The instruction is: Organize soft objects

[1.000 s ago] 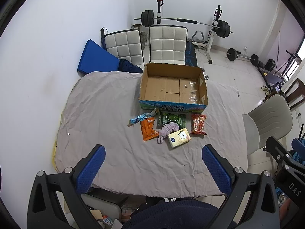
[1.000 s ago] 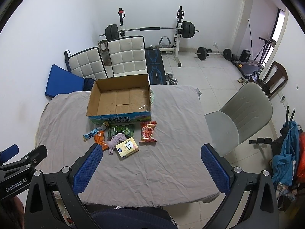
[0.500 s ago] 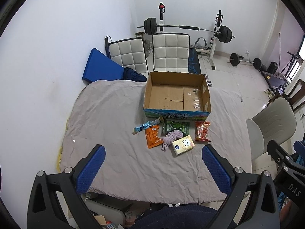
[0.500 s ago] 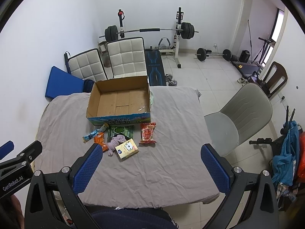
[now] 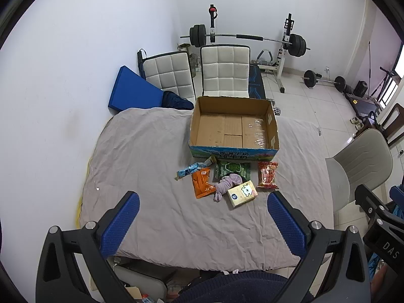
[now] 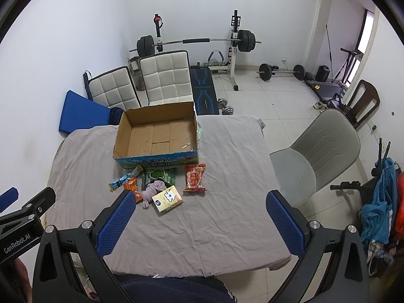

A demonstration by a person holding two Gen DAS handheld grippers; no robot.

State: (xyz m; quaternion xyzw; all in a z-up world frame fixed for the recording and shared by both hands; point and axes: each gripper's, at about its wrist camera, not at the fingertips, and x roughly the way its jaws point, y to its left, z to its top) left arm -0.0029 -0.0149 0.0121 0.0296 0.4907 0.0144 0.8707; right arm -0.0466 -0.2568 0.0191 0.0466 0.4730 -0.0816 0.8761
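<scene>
An empty cardboard box stands on a table under a grey cloth. In front of it lie several soft items: a blue packet, an orange packet, a green pack, a purple cloth, a yellow tissue pack and a red snack bag. My left gripper and right gripper both hang open, high above the table's near edge, holding nothing.
Two white padded chairs stand behind the table, with a blue mat against the wall. A grey chair sits at the table's right. Barbell rack and weights occupy the far floor. The right gripper's body shows at the right edge.
Both grippers have drawn back and risen, so the table and items look smaller and farther. Nothing on the table has moved.
</scene>
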